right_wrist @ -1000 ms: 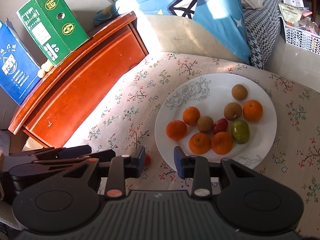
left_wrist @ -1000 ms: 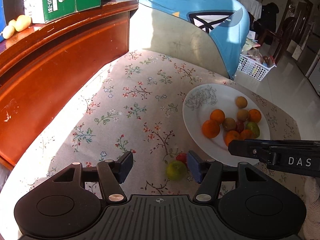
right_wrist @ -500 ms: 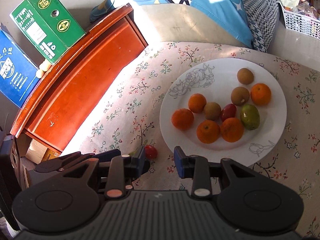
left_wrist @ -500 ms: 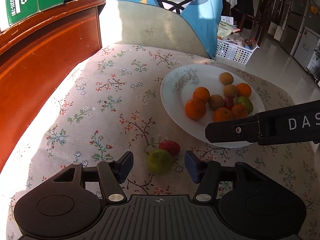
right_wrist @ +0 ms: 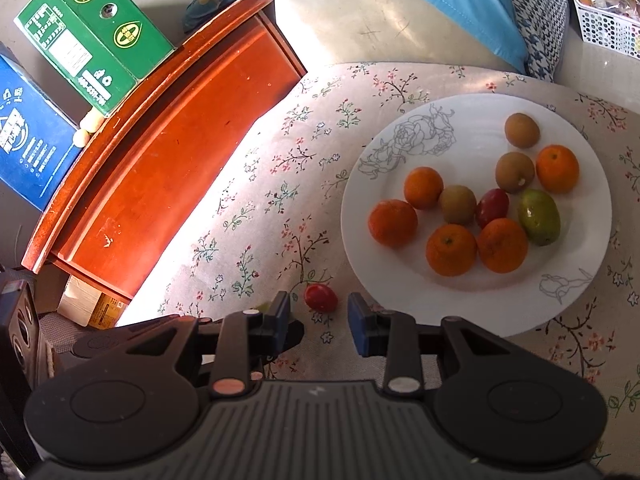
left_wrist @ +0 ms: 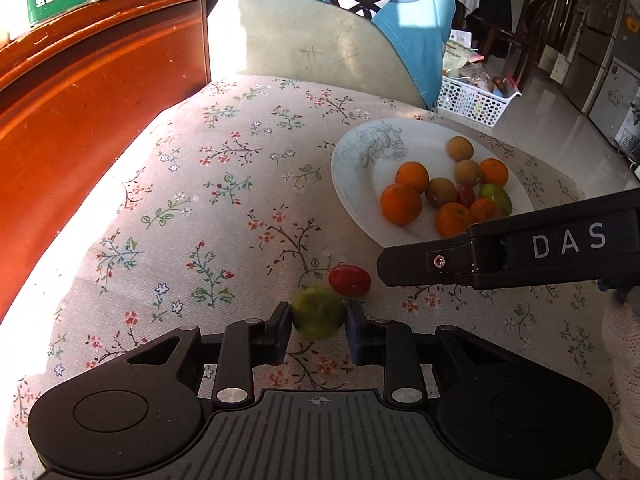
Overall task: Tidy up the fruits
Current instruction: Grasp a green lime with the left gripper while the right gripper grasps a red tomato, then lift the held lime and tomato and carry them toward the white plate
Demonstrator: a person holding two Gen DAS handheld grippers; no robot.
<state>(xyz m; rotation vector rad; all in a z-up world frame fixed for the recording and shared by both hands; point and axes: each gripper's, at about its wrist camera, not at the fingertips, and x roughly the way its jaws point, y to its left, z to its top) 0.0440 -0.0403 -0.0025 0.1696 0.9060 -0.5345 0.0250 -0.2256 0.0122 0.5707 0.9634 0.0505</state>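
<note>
My left gripper (left_wrist: pixel 316 320) has closed on a green fruit (left_wrist: pixel 318 317) that lies on the floral cloth; both pads touch its sides. A small red fruit (left_wrist: pixel 349 279) lies just beyond it, touching it. In the right wrist view the red fruit (right_wrist: pixel 321 298) sits on the cloth between and just ahead of my open right gripper (right_wrist: pixel 318 316). A white plate (right_wrist: pixel 400 140) to the right holds several oranges, brown fruits, a red one and a green one (right_wrist: pixel 539 216). The plate also shows in the left wrist view (left_wrist: pixel 360 152).
A red-brown wooden cabinet (right_wrist: pixel 168 168) borders the cloth on the left, with a green box (right_wrist: pixel 92 36) and a blue box (right_wrist: pixel 28 140) on it. A blue cushion (left_wrist: pixel 400 20) stands behind. A white basket (left_wrist: pixel 472 100) sits far right.
My left gripper moved forward around the green fruit and its jaws closed onto it. My right gripper moved down and left until the red fruit sat between its fingers.
</note>
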